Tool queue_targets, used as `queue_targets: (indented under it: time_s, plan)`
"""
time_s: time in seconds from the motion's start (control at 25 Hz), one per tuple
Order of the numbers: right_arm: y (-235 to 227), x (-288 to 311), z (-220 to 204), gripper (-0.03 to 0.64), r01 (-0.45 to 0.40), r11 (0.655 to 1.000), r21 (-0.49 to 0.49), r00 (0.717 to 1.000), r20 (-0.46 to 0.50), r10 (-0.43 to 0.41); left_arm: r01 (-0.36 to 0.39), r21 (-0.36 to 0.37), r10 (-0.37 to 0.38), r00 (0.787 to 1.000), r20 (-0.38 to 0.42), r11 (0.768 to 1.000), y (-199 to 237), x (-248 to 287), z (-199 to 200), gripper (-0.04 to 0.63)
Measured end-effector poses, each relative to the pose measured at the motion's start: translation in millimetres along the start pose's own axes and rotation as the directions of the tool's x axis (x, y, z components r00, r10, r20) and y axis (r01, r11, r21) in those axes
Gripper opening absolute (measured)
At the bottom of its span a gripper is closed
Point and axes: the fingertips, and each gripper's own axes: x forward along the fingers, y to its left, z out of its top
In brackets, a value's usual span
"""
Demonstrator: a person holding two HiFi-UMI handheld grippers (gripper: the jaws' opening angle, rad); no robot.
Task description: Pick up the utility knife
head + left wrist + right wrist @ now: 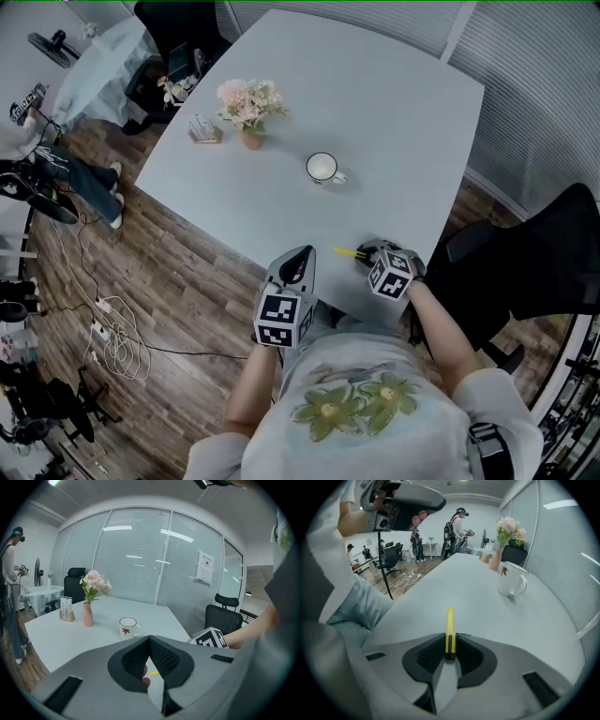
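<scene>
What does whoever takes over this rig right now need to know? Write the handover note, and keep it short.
Left claw: shut, empty, held by the table's near edge.
Right claw: closed on one end of the yellow utility knife; the rest sticks out ahead of the jaws.
Knife: near the near edge of the white table, well short of the mug, and it looks to be resting on the tabletop.
Done: reach and grip.
Left: lift the knife clear of the table.
</scene>
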Motion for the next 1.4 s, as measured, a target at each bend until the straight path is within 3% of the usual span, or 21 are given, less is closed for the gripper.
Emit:
queue_targets:
  time_s: [1.0, 1.4]
  plan:
    - [-2, -7, 2, 0.072, 0.013, 1.000, 0.022, 1.000, 0.004, -0.013, -0.003, -0.003, 0.003, 1.000, 0.007, 1.000, 5, -4, 1, 0.003]
    - [-5, -18, 15, 0.072, 0.026, 0.999, 0.040, 0.998, 0.053, -0.028, -0.006, -0.002, 0.006, 1.000, 0.008, 1.000, 4, -4, 0, 0.003]
